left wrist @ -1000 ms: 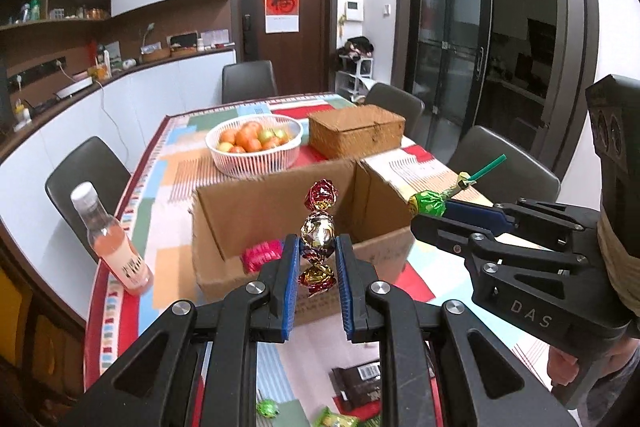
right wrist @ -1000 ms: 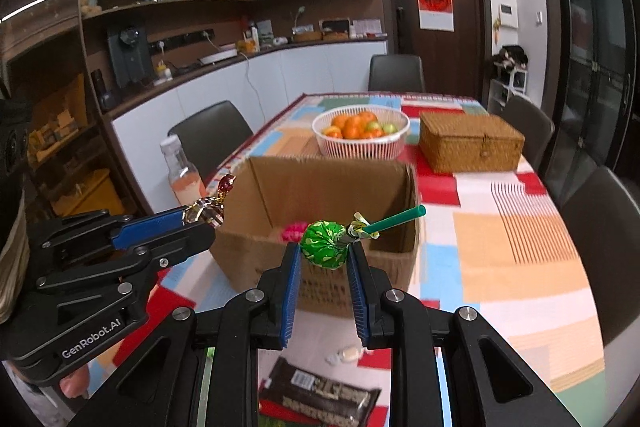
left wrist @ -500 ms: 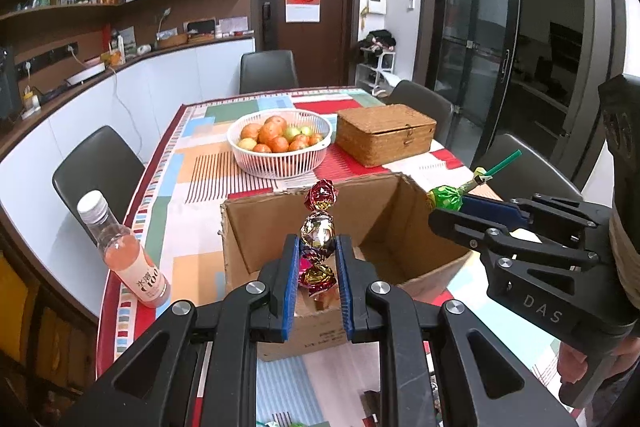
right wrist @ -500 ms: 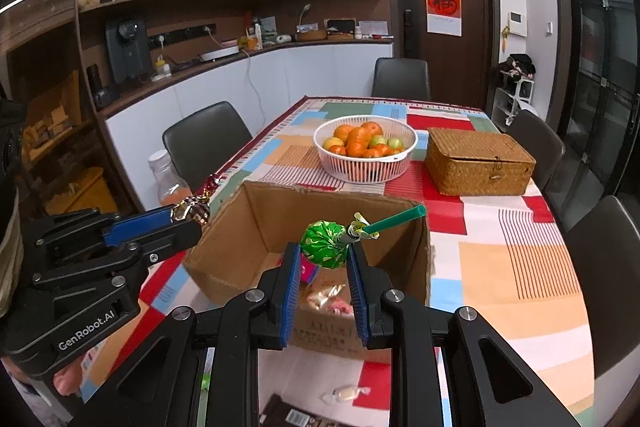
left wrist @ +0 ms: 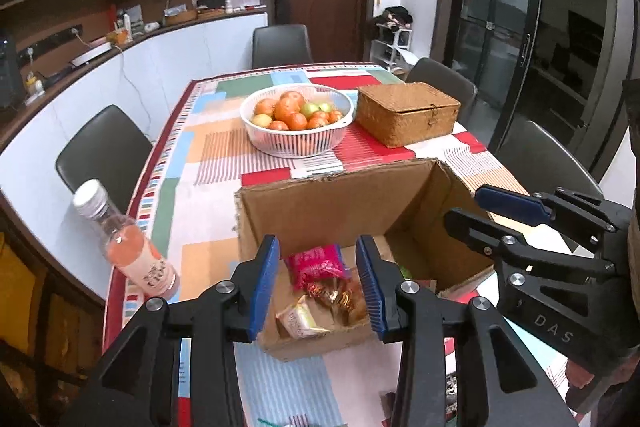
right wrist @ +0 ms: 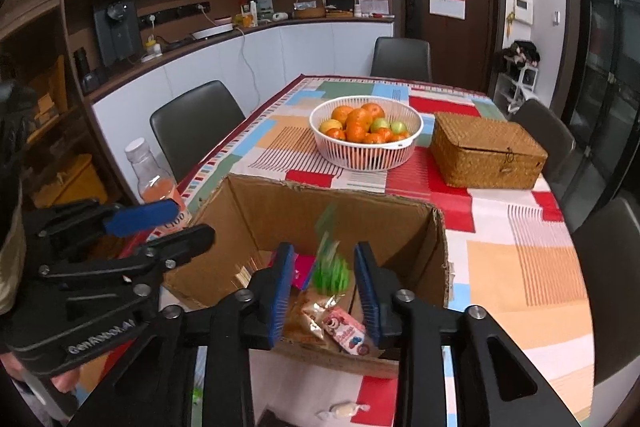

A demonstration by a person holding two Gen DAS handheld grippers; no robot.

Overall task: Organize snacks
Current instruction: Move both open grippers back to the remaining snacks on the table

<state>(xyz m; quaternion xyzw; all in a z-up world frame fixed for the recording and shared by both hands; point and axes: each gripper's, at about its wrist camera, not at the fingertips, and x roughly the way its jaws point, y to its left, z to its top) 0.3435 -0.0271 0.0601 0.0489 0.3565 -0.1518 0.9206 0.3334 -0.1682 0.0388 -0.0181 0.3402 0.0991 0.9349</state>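
Hovering over the brown cardboard box [left wrist: 352,215], both tongs [left wrist: 318,283] [right wrist: 322,289] gape empty; the blurred green foil lollipop [right wrist: 330,273] falling between looks light, best pinched by its stick.

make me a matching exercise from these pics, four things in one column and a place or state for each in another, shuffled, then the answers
Things:
1. cardboard box
2. fruit basket
3. wicker box
4. drink bottle

Places or states:
A. lid shut, on the table beside the white basket
B. stands near the table's edge, white cap on
C. open on top, snack packets lying inside
D. filled with oranges and a few green fruits

Pairs: 1-C, 2-D, 3-A, 4-B
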